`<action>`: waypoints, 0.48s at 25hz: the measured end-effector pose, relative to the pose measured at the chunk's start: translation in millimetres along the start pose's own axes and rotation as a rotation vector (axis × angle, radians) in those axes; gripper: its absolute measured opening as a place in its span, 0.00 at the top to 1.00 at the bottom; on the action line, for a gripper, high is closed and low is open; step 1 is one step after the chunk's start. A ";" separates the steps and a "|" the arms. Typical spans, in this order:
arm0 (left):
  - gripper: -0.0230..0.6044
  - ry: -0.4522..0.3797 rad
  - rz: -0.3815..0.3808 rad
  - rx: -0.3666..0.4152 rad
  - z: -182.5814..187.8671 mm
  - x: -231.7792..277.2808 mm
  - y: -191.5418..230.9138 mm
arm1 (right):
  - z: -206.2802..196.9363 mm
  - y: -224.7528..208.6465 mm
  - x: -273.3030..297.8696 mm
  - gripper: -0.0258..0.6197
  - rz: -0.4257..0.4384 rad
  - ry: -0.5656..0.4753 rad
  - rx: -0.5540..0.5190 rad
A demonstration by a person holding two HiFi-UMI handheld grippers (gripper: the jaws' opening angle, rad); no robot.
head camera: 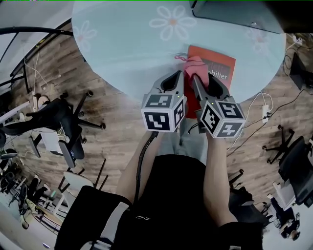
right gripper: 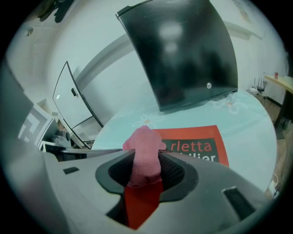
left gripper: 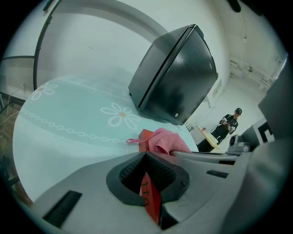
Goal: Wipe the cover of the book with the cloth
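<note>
Book point(head camera: 222, 68): red cover with a dark title band, lying flat on the round pale-blue worktop point(head camera: 122, 49), centre-right of the head view. Cloth point(head camera: 195, 64): pink, bunched, resting on the book's left part. Right hand-held gripper point(head camera: 204, 84): I read its jaws clamped on the cloth, with red cover beneath. Left hand-held gripper point(head camera: 172, 82): just beside the right one, jaws closed on the book's edge, a red strip between them. Black boxy unit point(head camera: 234, 14): upper right of the frame
</note>
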State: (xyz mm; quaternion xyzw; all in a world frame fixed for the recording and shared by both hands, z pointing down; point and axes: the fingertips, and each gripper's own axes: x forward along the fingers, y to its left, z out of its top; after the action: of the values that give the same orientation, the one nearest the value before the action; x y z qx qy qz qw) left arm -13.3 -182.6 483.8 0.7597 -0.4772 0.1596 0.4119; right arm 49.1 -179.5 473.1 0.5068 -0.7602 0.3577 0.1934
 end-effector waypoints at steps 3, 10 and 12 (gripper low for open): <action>0.94 0.005 -0.009 0.011 -0.5 1.3 -5.8 | -0.4 -4.0 -3.6 0.72 -0.006 -0.007 0.010; 0.94 0.018 -0.028 0.042 -1.2 7.3 -21.4 | -1.2 -19.2 -11.6 0.72 -0.029 -0.019 0.034; 0.94 0.020 -0.033 0.047 -1.7 9.1 -26.8 | -1.6 -24.8 -14.8 0.72 -0.035 -0.020 0.040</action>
State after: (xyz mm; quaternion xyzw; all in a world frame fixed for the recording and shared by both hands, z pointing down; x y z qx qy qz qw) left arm 14.3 -181.1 477.9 0.7755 -0.4563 0.1717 0.4012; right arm 77.6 -174.6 473.1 0.5275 -0.7457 0.3642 0.1819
